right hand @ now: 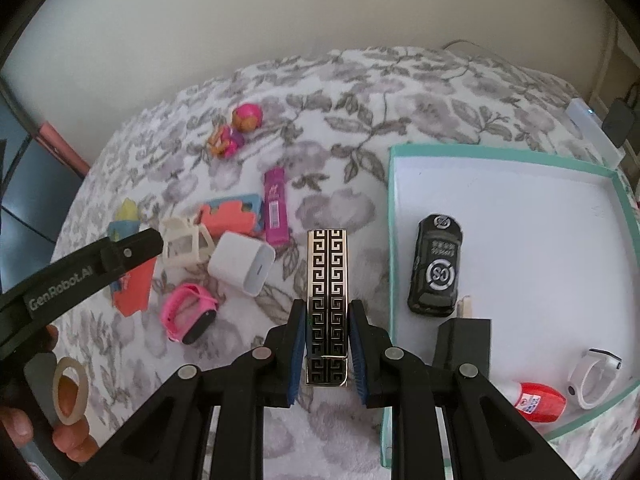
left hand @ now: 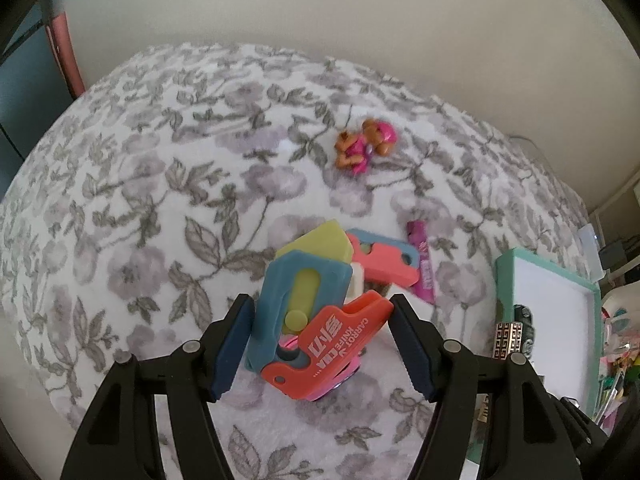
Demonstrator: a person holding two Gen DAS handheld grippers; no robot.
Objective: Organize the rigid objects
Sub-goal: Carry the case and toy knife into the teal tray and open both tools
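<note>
My right gripper (right hand: 326, 354) is shut on a black-and-gold patterned box (right hand: 328, 284), held just left of the teal-rimmed white tray (right hand: 394, 200). The tray holds a black toy car (right hand: 436, 266), a black block (right hand: 464, 344), a red-and-white bottle (right hand: 538, 400) and a white watch (right hand: 592, 376). My left gripper (left hand: 322, 344) is open around a red carrot knife (left hand: 336, 348) leaning on a blue-and-yellow toy knife (left hand: 300, 296). The left gripper also shows in the right wrist view (right hand: 136, 248).
On the floral blanket (right hand: 340, 128) lie a pink doll figure (right hand: 236, 130), a magenta tube (right hand: 276, 206), a white charger (right hand: 242, 262), a pink watch (right hand: 188, 314), a cream frame (right hand: 184, 246) and a coral-and-blue toy (right hand: 230, 216). The wall stands behind.
</note>
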